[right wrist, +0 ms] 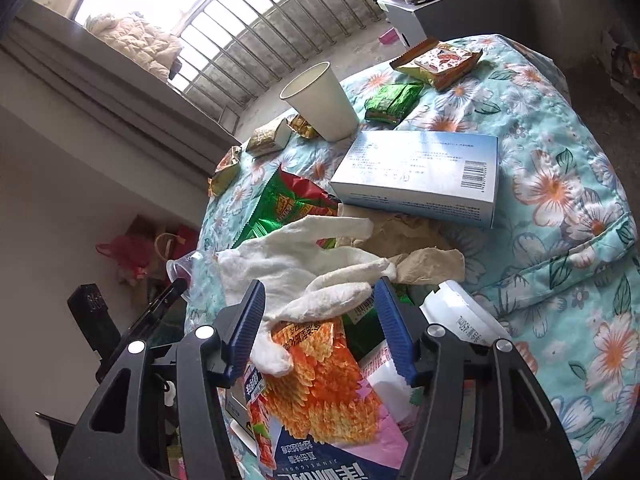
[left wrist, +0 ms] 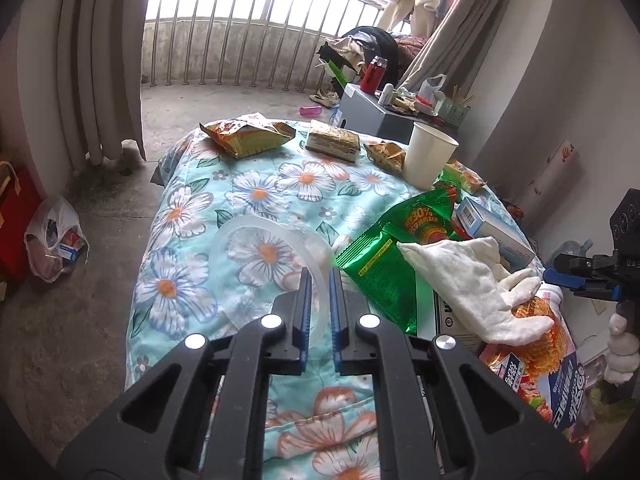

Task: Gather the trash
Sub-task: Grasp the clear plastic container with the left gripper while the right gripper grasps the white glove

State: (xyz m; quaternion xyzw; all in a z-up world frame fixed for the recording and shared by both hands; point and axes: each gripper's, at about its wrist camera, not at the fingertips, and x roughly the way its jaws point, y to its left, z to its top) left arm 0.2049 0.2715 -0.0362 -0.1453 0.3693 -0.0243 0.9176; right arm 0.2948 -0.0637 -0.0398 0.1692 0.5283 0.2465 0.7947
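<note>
Right wrist view: a flowered quilt (right wrist: 560, 184) is strewn with trash, and the right gripper (right wrist: 320, 312), jaws wide apart, is set around a white glove (right wrist: 304, 272) lying on snack wrappers; closing on it is judged the next move. The left gripper (left wrist: 320, 280) is nearly closed on the rim of a clear plastic cup (left wrist: 264, 248), which appears empty, like the paper cup (left wrist: 430, 156).

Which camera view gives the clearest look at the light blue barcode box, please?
The right wrist view: the light blue box lies near centre, its whole printed face and barcode visible. The left wrist view shows only one end of it, behind the white glove.
</note>
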